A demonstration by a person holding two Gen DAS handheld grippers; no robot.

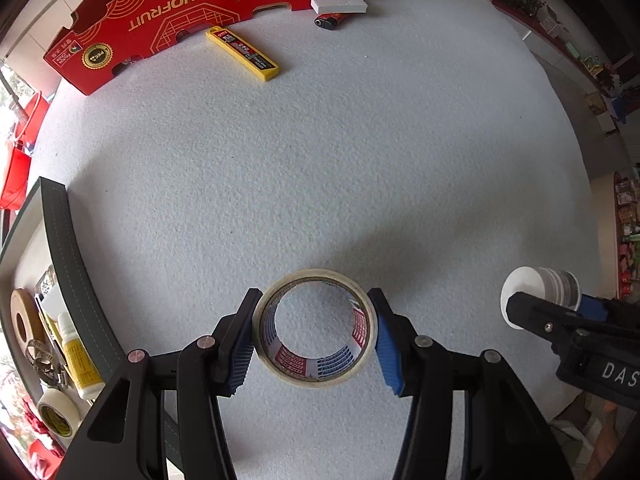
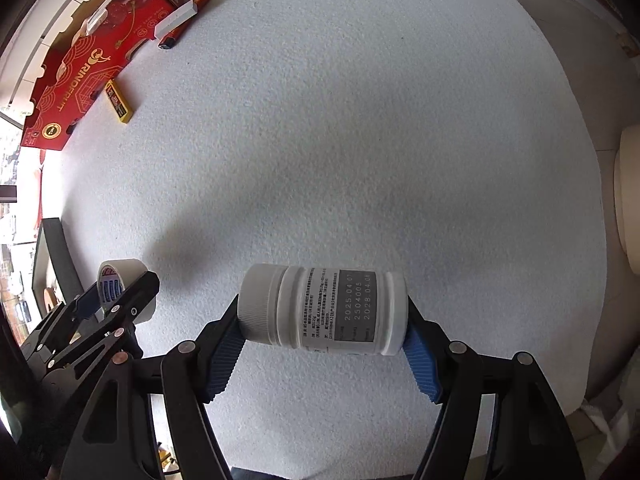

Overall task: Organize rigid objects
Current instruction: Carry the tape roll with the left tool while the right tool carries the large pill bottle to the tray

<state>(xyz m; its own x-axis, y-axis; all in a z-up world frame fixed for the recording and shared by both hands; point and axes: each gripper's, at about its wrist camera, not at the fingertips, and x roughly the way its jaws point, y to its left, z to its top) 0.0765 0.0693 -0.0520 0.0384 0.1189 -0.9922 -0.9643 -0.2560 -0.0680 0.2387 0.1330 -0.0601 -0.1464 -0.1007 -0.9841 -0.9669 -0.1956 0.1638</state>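
My left gripper [image 1: 315, 334] is shut on a roll of clear tape [image 1: 316, 330], gripped across its outer rim and lifted above the white foam mat [image 1: 320, 140]. The same roll of tape [image 2: 116, 286] and the left gripper [image 2: 120, 300] show at the lower left of the right wrist view. My right gripper [image 2: 323, 334] is shut on a white pill bottle [image 2: 322, 310], held sideways by its cap end and its base. That bottle [image 1: 540, 292] appears at the right edge of the left wrist view, with the right gripper [image 1: 552, 312] clamped on it.
A red RINOFRUIT box [image 1: 168, 20] stands at the mat's far edge, with a yellow blade case [image 1: 242, 53], a white block [image 1: 339, 4] and a lighter [image 1: 330, 22] nearby. A dark-rimmed tray [image 1: 66, 264] at the left holds a glue bottle [image 1: 80, 360], another tape roll [image 1: 56, 412] and other items.
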